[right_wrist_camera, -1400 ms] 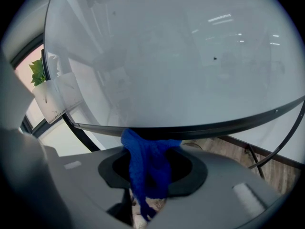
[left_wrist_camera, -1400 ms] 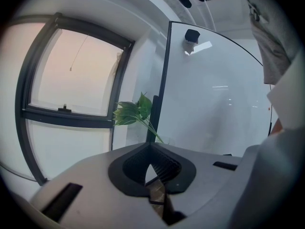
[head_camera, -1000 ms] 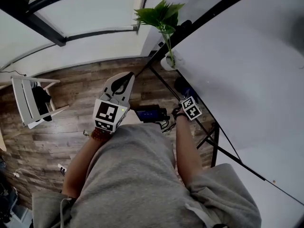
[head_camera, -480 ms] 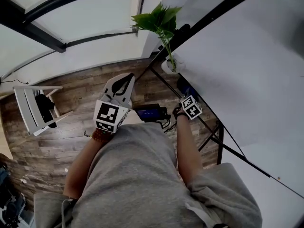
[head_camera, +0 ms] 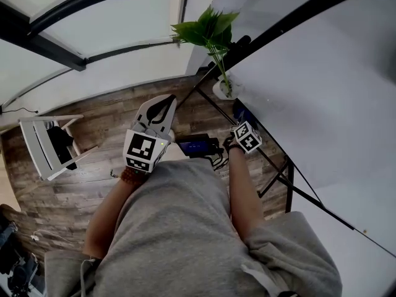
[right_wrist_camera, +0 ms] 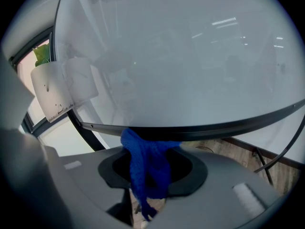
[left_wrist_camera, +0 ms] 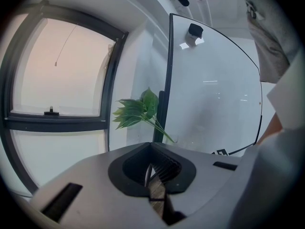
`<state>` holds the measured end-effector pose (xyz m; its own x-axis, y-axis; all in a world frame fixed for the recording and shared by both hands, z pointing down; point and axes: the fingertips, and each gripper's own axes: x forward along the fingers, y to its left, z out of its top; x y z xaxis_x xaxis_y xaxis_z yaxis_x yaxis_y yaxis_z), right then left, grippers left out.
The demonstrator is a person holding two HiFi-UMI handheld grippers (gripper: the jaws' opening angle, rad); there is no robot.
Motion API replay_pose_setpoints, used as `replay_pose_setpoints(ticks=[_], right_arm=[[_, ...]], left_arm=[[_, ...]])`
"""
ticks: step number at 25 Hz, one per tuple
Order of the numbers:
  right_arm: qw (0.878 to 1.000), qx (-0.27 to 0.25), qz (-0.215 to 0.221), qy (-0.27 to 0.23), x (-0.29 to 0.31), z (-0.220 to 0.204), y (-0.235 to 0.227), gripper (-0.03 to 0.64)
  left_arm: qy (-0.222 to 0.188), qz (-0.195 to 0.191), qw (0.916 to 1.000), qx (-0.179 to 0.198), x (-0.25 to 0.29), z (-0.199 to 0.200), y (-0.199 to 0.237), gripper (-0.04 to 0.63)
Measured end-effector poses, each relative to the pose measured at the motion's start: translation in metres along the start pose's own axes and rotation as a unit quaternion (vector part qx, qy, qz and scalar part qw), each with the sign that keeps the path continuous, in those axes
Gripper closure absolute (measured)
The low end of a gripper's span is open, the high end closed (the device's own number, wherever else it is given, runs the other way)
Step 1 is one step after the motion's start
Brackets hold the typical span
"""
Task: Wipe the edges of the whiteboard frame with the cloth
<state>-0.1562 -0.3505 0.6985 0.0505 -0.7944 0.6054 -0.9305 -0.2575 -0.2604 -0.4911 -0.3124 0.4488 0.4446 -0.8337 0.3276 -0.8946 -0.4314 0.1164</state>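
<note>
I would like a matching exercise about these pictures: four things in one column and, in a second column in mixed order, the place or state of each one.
Column one:
1. blue cloth
2. left gripper
3. plant
4. white chair

Column two:
A. stands on the wooden floor, away from the board
B. shut, with nothing between its jaws
C. green leaves, beside the whiteboard
D. held in the right gripper, against the black whiteboard frame

Pairs: 1-D, 2-B, 3-C, 4-A.
</note>
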Motion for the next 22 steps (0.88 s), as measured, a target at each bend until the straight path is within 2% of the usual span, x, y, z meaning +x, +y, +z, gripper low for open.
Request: replay_pose_setpoints(ticks=[12,22], right_arm=[[1.0,-0.009,0.013,-0.004,0.009,0.0,0.028,0.459],[0.999,-0.03,0.041,-0.007,0.018,0.0,0.051,0.459]], left_arm=[[0.004,-0.001,1.0,0.005,0.002,0.002,0.015,0.586],[0.013,-0.005,0.9999,0.008,0.0,-0.005,0.014,0.586]])
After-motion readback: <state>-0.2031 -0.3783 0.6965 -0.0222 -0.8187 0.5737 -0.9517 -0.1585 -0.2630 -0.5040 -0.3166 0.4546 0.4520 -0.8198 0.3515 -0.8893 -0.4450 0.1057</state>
